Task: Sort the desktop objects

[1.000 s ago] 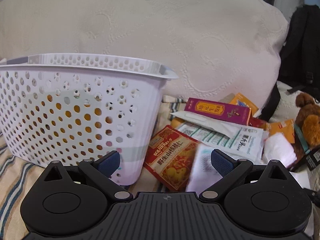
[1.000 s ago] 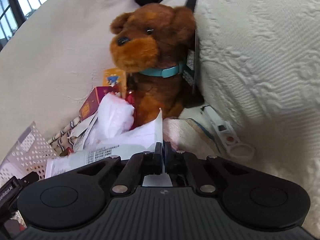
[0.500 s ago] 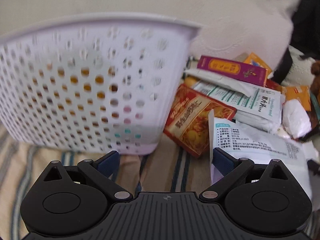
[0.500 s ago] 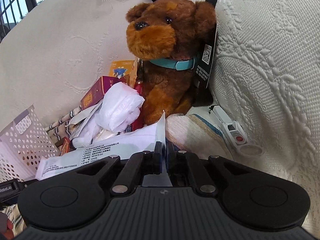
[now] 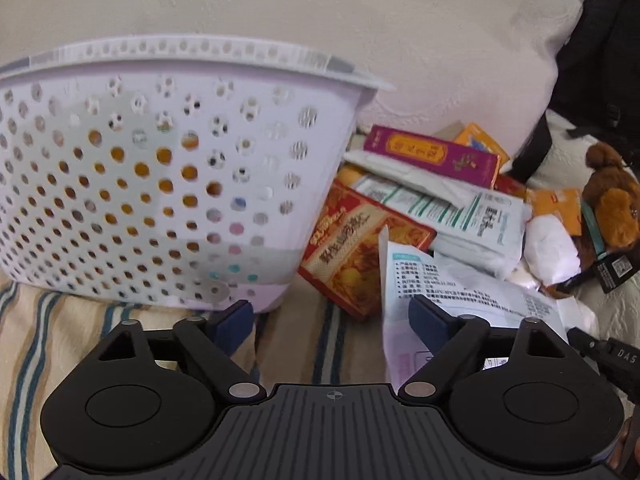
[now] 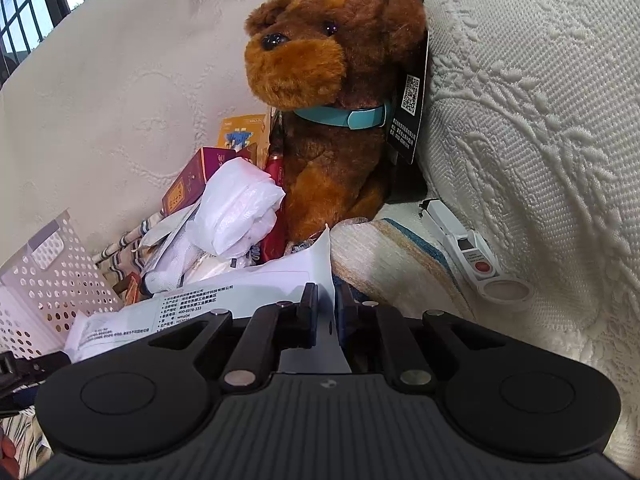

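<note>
The right gripper has its fingers easing apart around the white printed packet, which lies left toward the basket. The left gripper, fingers wide and narrowing, empty, sits nearer the packet's left end.

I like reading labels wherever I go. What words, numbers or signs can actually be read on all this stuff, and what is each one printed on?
"DAS": on the black device at the right edge of the left view.
"400-6378-333": on the white printed packet.
QR code: on the black hang tag of the plush dog; its small print is unreadable.
Chinese characters on the red snack packet, the purple box and the white-green pouch: too blurred to quote.
</note>
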`<action>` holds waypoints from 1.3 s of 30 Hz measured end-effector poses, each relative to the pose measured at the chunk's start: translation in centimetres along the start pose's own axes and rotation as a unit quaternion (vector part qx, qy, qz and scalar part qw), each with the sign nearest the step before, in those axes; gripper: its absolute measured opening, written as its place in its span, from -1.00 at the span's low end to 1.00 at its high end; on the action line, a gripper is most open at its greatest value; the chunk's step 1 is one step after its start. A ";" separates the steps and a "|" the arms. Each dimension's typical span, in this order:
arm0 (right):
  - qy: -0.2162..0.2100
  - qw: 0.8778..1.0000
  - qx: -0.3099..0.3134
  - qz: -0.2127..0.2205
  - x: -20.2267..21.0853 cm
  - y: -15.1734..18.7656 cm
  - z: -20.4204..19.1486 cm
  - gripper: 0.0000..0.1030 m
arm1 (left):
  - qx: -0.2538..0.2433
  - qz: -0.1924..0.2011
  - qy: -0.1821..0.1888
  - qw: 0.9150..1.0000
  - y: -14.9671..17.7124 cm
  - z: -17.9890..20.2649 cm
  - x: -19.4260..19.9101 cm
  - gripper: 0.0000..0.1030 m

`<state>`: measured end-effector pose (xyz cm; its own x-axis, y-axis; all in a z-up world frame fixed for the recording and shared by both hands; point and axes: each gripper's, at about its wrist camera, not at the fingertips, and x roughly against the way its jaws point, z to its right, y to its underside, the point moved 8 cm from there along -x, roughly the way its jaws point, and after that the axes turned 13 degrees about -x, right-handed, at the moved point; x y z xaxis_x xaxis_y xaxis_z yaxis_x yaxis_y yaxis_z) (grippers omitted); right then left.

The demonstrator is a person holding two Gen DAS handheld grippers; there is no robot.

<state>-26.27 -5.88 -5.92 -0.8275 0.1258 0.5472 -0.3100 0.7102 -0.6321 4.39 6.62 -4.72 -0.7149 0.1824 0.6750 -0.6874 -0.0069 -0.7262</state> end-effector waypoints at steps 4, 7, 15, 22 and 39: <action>-0.001 1.000 0.004 0.005 0.1 0.1 -0.1 -0.75 | 0.042 -0.017 0.052 0.998 0.4 0.0 -1.0 0.03; -0.002 1.000 0.001 0.008 0.1 0.1 -0.2 -0.72 | 0.023 -0.003 0.072 0.997 0.5 0.9 -0.7 -0.97; -0.006 1.000 -0.014 0.007 0.2 0.0 0.1 -0.72 | 0.023 0.031 0.066 0.997 0.0 1.1 0.1 -1.00; -0.034 0.998 -0.044 0.000 1.0 -0.1 -0.1 -0.72 | 0.021 0.063 0.068 0.995 -0.6 1.8 1.6 -1.00; -0.146 0.982 -0.117 -0.016 4.9 -1.0 -1.5 -0.73 | 0.023 0.109 0.029 0.993 -1.5 1.1 4.9 -0.98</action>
<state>-29.30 -4.99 -1.81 -0.9284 -0.0790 0.3630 -0.2506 0.8546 -0.4548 1.79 6.40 -0.12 -0.8398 0.2275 0.4929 -0.5231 -0.0961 -0.8469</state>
